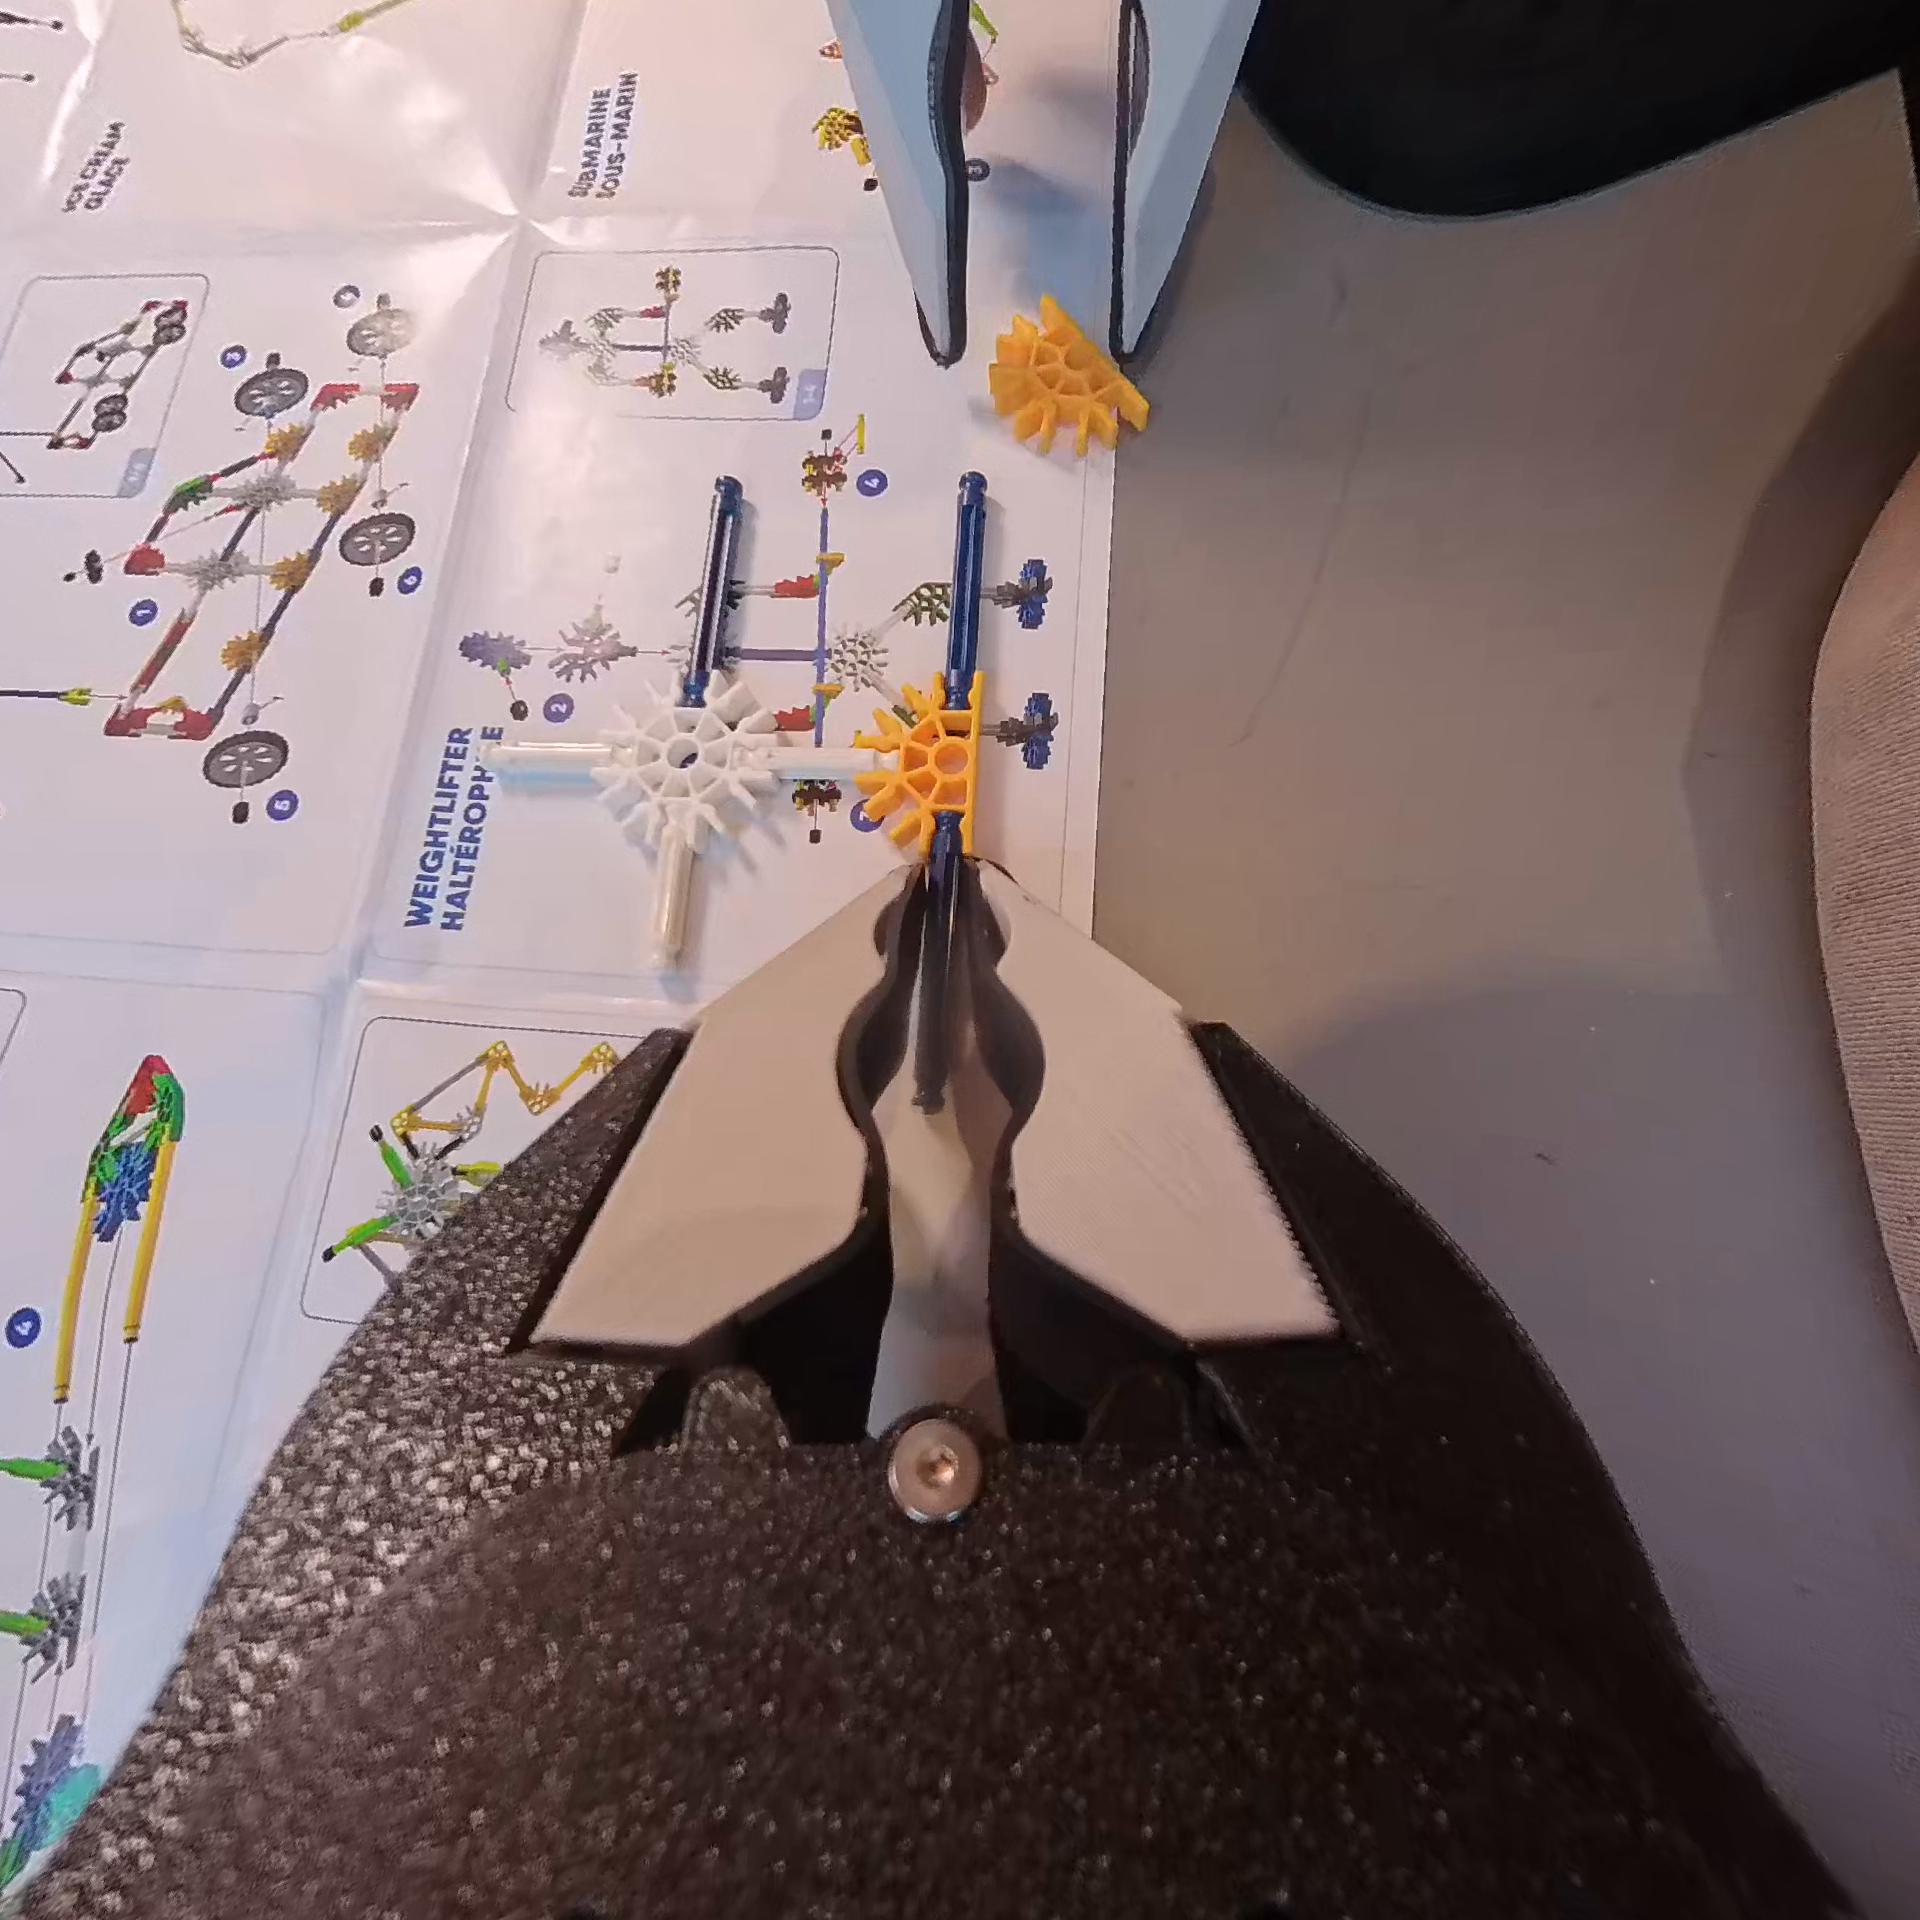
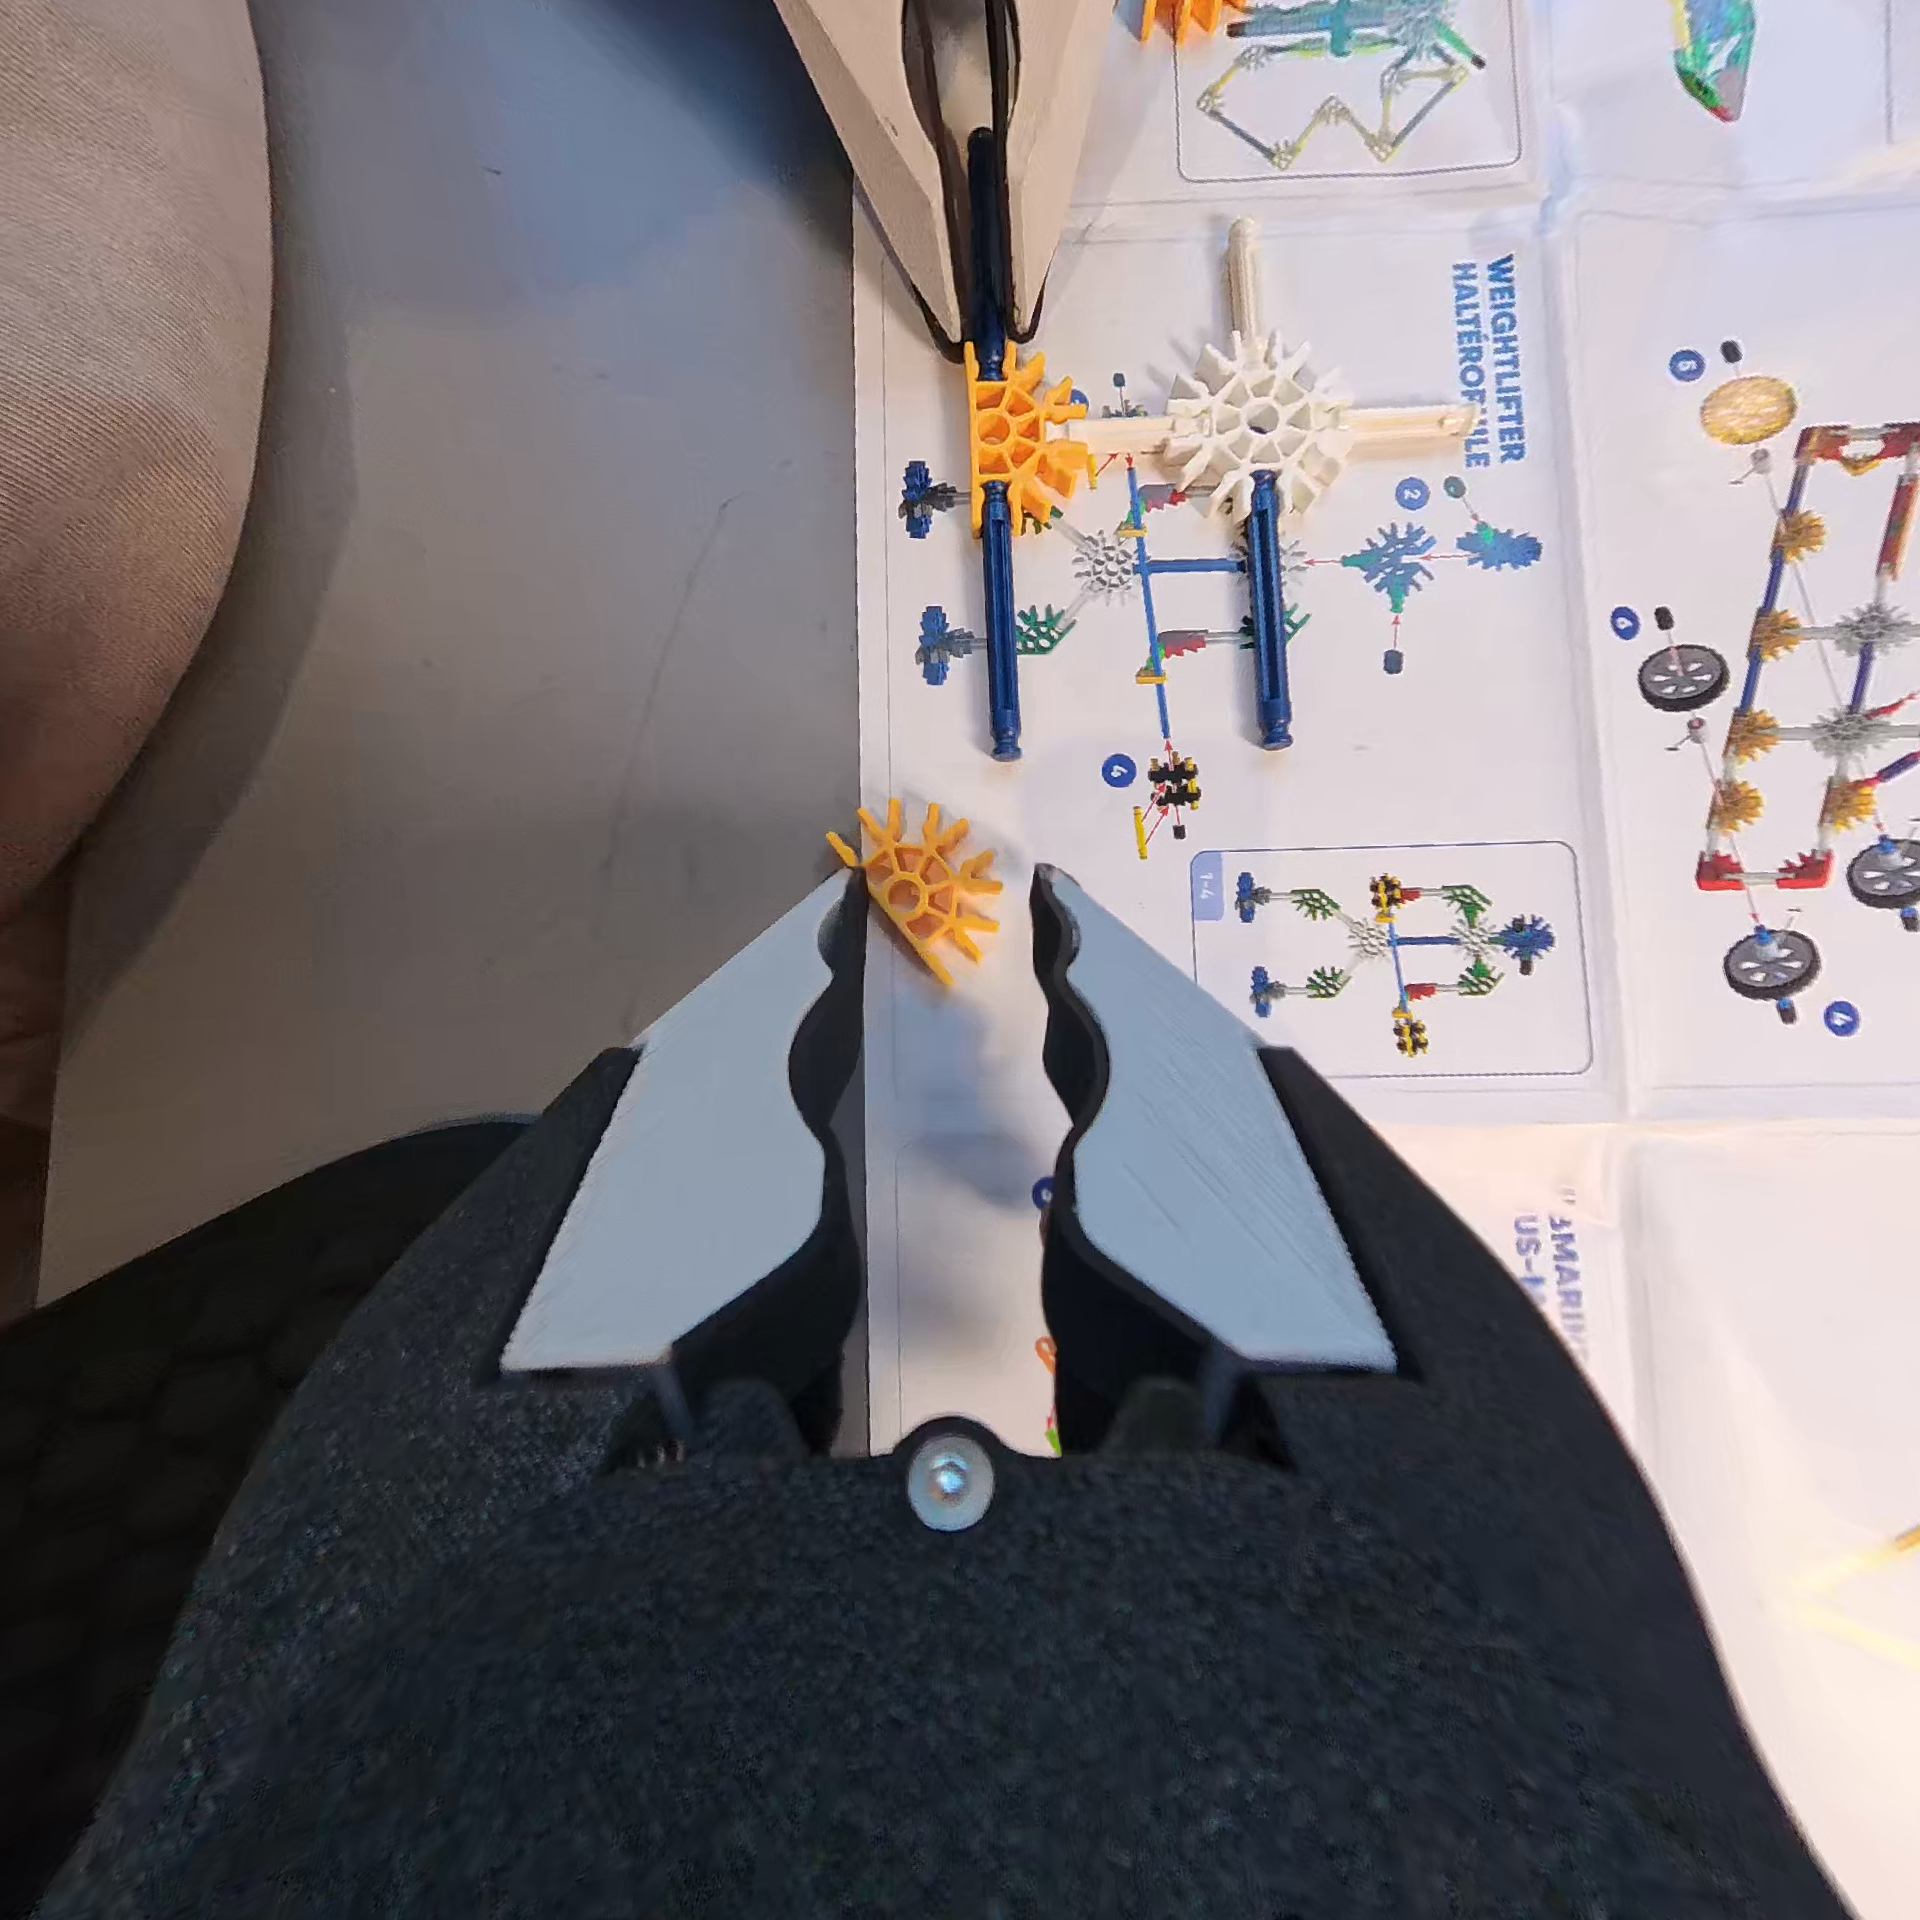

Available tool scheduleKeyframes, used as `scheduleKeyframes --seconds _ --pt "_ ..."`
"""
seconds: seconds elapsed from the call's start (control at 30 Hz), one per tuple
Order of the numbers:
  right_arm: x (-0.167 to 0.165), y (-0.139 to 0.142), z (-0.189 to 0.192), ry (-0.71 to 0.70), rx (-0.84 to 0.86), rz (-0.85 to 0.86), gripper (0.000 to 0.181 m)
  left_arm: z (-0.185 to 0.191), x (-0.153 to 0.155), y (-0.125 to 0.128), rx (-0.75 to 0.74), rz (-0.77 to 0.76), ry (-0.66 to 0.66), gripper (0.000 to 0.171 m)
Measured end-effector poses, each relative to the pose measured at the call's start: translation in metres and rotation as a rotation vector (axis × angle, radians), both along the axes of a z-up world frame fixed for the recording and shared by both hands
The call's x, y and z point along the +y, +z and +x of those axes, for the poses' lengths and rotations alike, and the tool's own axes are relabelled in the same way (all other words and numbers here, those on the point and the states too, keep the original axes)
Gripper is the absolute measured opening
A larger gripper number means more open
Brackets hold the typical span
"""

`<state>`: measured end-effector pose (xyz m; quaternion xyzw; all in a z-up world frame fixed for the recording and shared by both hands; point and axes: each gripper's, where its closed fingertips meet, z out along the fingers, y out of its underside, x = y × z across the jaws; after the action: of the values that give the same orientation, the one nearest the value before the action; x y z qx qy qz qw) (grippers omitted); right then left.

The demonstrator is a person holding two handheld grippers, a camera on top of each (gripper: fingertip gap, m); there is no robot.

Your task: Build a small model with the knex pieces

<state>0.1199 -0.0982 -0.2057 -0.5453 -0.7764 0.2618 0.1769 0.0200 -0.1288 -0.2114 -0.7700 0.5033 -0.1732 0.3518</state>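
Note:
My left gripper (image 1: 945, 873) is shut on a blue rod (image 1: 968, 592) that runs through a yellow half-round connector (image 1: 930, 764). A white rod joins that connector to a white snowflake connector (image 1: 686, 758), which carries a second blue rod (image 1: 712, 587) and more white rods. This assembly lies on a printed instruction sheet (image 1: 312, 260) and also shows in the right wrist view (image 2: 1247, 416). My right gripper (image 2: 945, 878) is open, with a loose yellow connector (image 2: 920, 894) lying between its fingertips at the sheet's edge. That connector also shows in the left wrist view (image 1: 1065, 379).
The sheet lies on a grey surface (image 1: 1455, 727). A beige cushion-like edge (image 1: 1870, 779) borders that surface on one side. A dark object (image 1: 1558, 94) sits at the far corner. Across from one pair of fingers to the other is roughly 11 cm.

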Motion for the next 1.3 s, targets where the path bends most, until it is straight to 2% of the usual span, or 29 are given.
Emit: scheduleKeyframes --seconds 0.23,0.4,0.57,0.83,1.03,1.17,1.3 --pt "-0.005 -0.005 -0.004 0.006 0.029 0.001 0.024 -0.001 -0.001 0.0 -0.014 -0.022 -0.007 0.004" --pt "0.008 0.009 -0.015 -0.135 0.093 -0.005 0.023 -0.001 -0.003 0.0 -0.021 -0.034 -0.016 0.004" --pt "0.011 -0.003 -0.016 -0.159 0.01 0.04 0.023 -0.002 -0.003 0.0 -0.023 -0.037 -0.021 0.004" --pt "0.013 -0.004 -0.016 -0.193 -0.031 0.044 0.023 -0.002 -0.003 0.0 -0.019 -0.031 -0.022 0.004" --pt "0.01 0.004 -0.023 -0.182 0.016 0.052 0.035 -0.002 -0.003 0.0 -0.015 -0.021 -0.022 0.004" --pt "0.003 0.008 -0.027 -0.119 0.041 0.064 0.02 -0.002 -0.002 0.0 -0.015 -0.018 -0.021 0.005" --pt "0.002 0.002 -0.029 -0.101 0.021 0.067 0.013 -0.002 -0.002 0.0 -0.012 -0.015 -0.022 0.004"
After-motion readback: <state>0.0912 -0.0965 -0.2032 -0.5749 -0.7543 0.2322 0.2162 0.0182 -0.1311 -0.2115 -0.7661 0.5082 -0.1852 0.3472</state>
